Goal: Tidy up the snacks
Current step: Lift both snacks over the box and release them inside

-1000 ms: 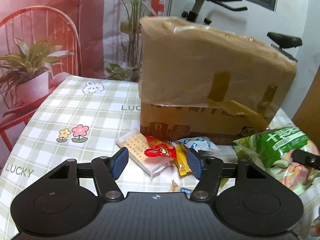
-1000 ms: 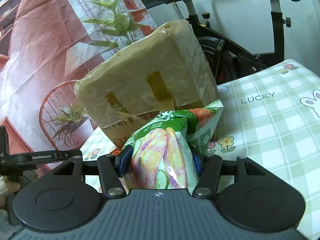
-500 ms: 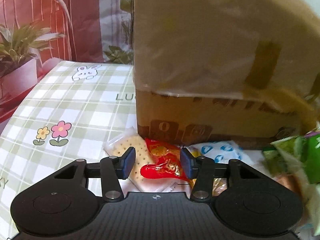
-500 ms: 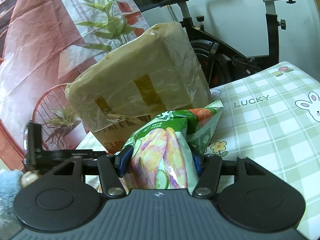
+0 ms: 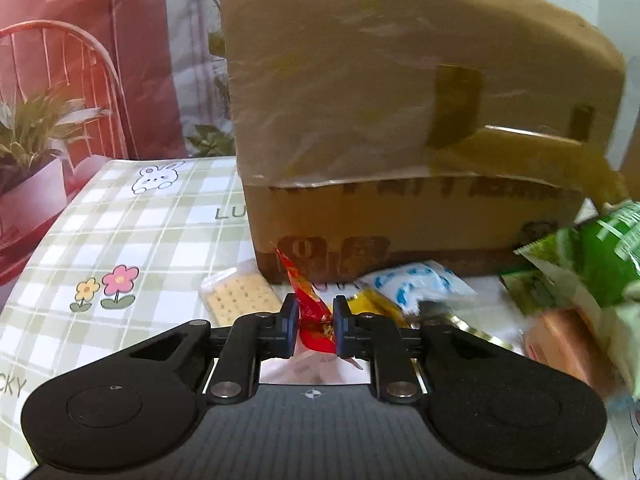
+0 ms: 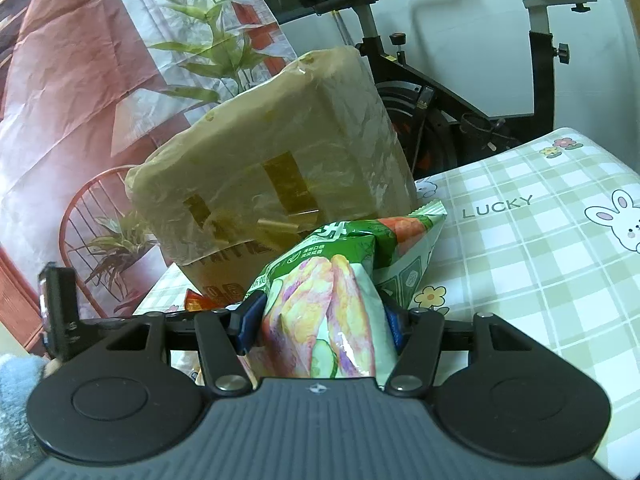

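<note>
**Around the snacks: what else we see**

We see a checked green-and-white surface (image 6: 540,264) printed with rabbits, flowers and the word LUCKY. Behind it hangs a wrinkled backdrop (image 6: 80,80) picturing a red chair (image 5: 80,80) and potted plants. Through the right wrist camera we also make out a black exercise bike (image 6: 440,80) standing against a pale wall, beyond the surface's far edge.

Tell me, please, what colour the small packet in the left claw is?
Red with orange-gold print; the small packet shows best in the left wrist view.
</note>
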